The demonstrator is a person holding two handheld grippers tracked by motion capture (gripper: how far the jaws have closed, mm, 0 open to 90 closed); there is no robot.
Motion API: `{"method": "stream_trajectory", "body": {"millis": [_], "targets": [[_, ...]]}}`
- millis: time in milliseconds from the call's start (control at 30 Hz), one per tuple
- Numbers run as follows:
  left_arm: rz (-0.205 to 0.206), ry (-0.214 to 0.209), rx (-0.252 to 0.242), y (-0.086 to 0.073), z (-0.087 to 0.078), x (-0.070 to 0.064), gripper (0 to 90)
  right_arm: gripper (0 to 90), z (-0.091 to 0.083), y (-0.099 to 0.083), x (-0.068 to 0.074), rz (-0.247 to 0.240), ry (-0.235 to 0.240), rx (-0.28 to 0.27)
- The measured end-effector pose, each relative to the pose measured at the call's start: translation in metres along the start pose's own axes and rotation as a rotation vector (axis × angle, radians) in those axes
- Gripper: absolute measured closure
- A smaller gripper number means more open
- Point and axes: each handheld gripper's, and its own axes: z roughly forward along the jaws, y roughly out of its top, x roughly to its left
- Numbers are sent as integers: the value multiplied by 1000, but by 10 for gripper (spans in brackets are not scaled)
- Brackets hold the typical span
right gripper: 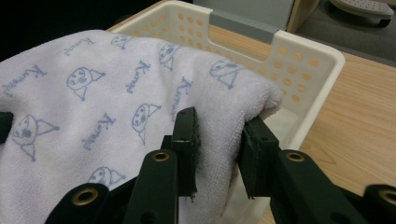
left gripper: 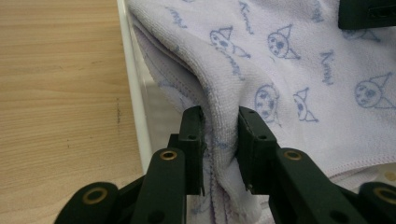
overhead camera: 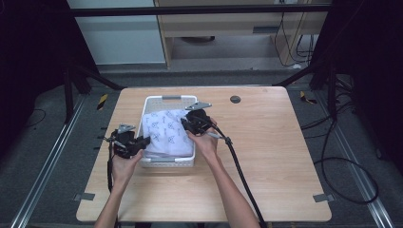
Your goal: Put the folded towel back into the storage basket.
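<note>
Dark curtains and a grey floor surround a light wooden desk (overhead camera: 266,156), and black cables (overhead camera: 347,166) lie on the floor at its right side. On the desk, near its far edge, stands a white plastic basket (overhead camera: 164,100) with round holes in its walls. A white towel (overhead camera: 166,130) with a blue printed pattern of small faces and words lies in the basket and rises above its rim.

The left tongs (overhead camera: 141,142) are at the near left corner of the basket, held by the person's left hand (overhead camera: 122,166). In the left gripper view the two black jaws are closed on a thick fold of the towel (left gripper: 280,65), just beside the white basket wall (left gripper: 135,93); the cloth fills the narrow gap between them.

The right tongs (overhead camera: 186,124) are over the right side of the basket, held by the right hand (overhead camera: 205,142). In the right gripper view the jaws pinch a rounded fold of the towel (right gripper: 93,102), and the basket (right gripper: 303,70) stands behind it.

A small dark round disc (overhead camera: 235,99) sits in the desk, to the right of the basket and well apart from it.
</note>
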Motion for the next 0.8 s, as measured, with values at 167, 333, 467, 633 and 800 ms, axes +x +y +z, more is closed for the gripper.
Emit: {"method": "stream_trajectory", "body": {"millis": [167,333,467,633,800], "targets": [[-1,8,17,-1,3,1,713,694,3,-3,0,-12,-8,16],[-7,29,5,-1,2,2,682,648,6,-5,1,-31,-24,34],[-7,39,-12,1,-2,3,653,634,4,-5,2,-42,-30,22],[-12,33,-52,3,-12,5,623,577,-5,-3,1,-53,-32,0],[6,15,-96,4,-24,3,583,483,-21,-4,-3,-60,-27,-28]]}}
